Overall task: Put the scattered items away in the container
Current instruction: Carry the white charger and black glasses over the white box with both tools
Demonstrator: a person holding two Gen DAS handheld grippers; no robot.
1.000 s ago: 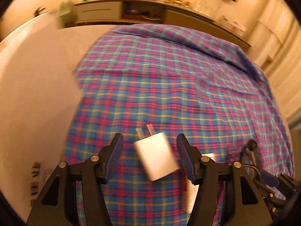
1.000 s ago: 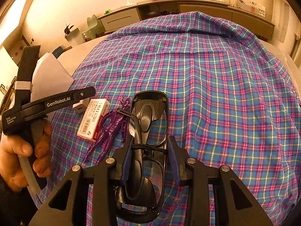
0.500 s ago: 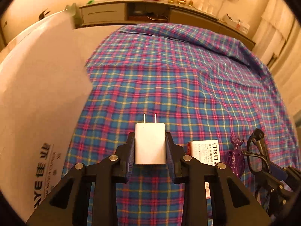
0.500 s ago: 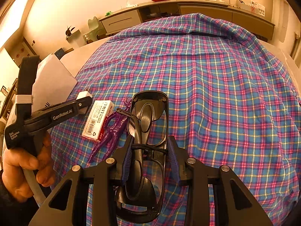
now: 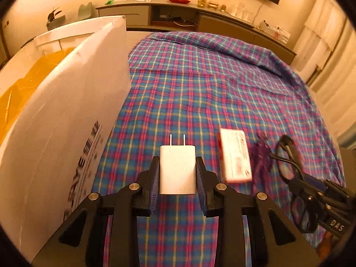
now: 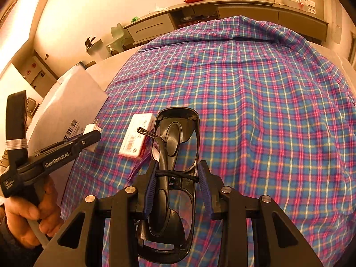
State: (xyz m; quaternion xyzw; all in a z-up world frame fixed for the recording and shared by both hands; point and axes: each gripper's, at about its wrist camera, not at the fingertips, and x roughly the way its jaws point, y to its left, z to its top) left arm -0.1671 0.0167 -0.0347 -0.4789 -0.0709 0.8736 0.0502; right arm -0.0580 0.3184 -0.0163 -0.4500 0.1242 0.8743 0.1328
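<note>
My left gripper [image 5: 177,173] is shut on a white plug-in charger [image 5: 177,169], prongs pointing forward, held above the plaid cloth next to the white cardboard box [image 5: 66,120]. My right gripper [image 6: 177,178] is shut on black folded glasses [image 6: 175,146] and holds them over the cloth. A white and red small carton [image 5: 234,155] and a purple clip [image 5: 262,153] lie on the cloth between the grippers. The carton also shows in the right wrist view [image 6: 138,138], where the left gripper [image 6: 91,133] stands by the box [image 6: 71,98].
The plaid cloth [image 6: 255,93] covers a round table. The box's open top shows a yellow lining [image 5: 26,82]. A long sideboard [image 5: 178,15] with small items runs along the far wall. Curtains [image 5: 329,51] hang at the right.
My left gripper closed on the charger, lifted it and moved left to the box's side. My right gripper, still holding the glasses, rose slightly.
</note>
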